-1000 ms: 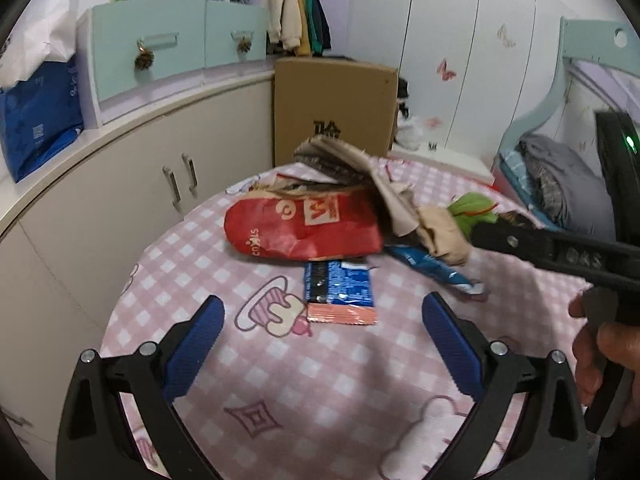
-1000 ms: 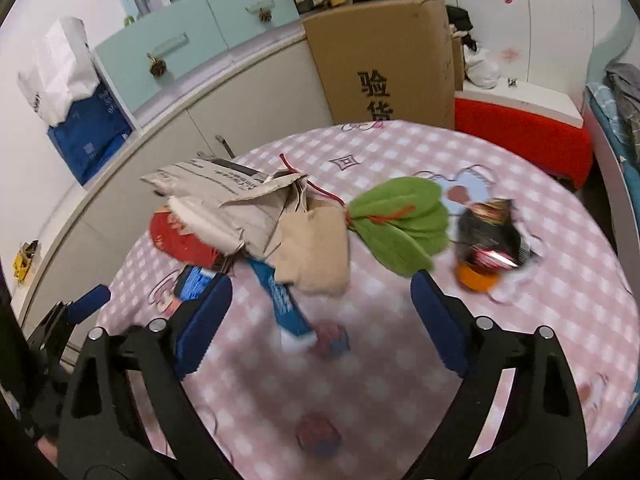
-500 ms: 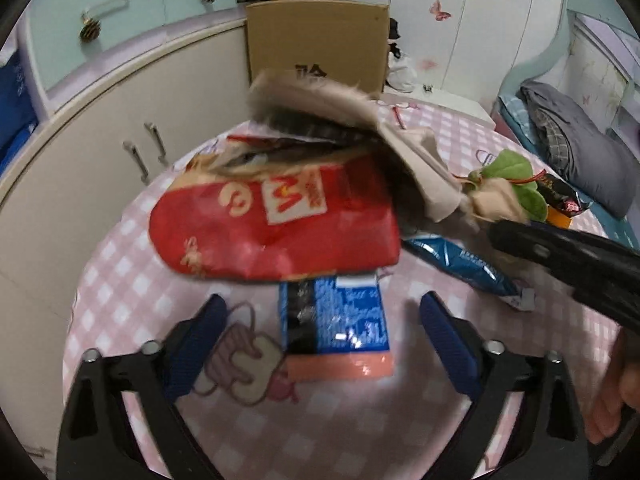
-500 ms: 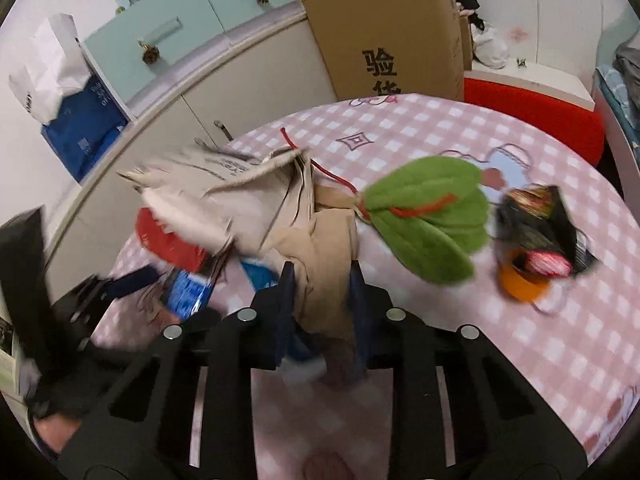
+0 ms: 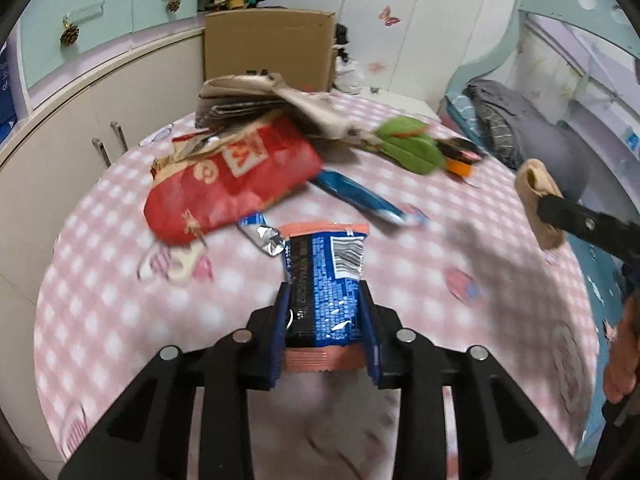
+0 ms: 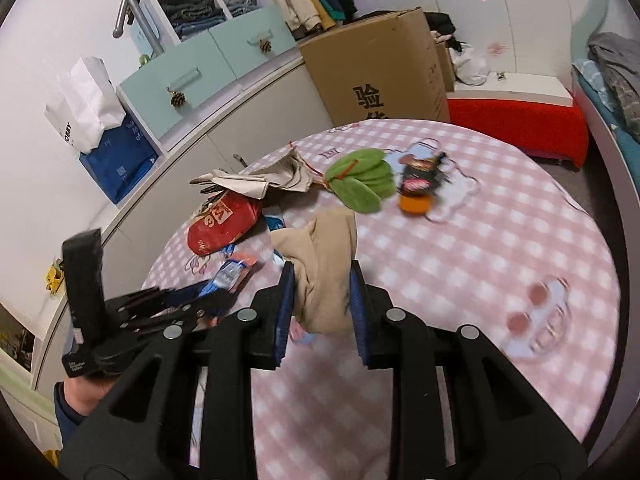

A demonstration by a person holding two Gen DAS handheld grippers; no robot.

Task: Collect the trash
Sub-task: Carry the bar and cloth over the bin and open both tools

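My left gripper (image 5: 325,316) is clamped on a blue wrapper (image 5: 325,280), its salmon ends showing above and below the pads, lifted a little over the pink checked table (image 5: 120,320); my right gripper (image 6: 320,312) is closed on a beige cloth (image 6: 320,264), which bunches up between the blue pads and hangs above the table; from the left camera that same cloth shows at the far right, pinched at the tip of the right gripper and held off the table edge; the rest of the trash lies toward the far side of the table: a red bag (image 5: 236,176) left of centre, folded newspaper (image 5: 240,100) resting on its far end, a blue tube wrapper (image 5: 360,196) just right of the red bag, a scrap of silver foil (image 5: 264,236) near the bag's near edge; further right sits a green leaf-shaped piece (image 5: 412,148), with a dark snack packet (image 6: 420,172) and an orange lid (image 6: 416,204) just beside it; a cardboard box (image 6: 380,64) stands beyond the table against the cabinets (image 5: 80,120); a bed (image 5: 540,132) runs along the right.
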